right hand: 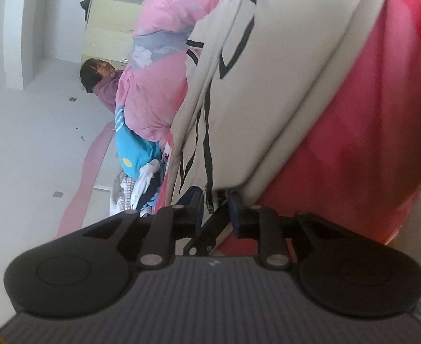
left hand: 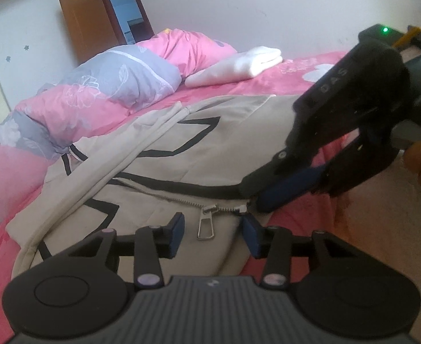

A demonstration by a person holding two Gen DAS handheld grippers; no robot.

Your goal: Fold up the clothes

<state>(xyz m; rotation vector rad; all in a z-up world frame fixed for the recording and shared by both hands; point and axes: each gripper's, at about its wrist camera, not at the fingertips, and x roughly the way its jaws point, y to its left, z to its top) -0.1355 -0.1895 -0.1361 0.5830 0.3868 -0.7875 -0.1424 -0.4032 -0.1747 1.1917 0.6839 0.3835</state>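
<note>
Beige jacket spread on the pink bed, both grippers at its zip.

The left gripper hovers with fingers apart, the zip pull lying between them untouched. The right gripper has its fingers clamped on the jacket's black-trimmed edge beside the zip. A folded white garment lies near the quilt.

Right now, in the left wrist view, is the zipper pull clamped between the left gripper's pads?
No. The zipper pull lies loose on the beige jacket, untouched in the gap of the left gripper.
</note>
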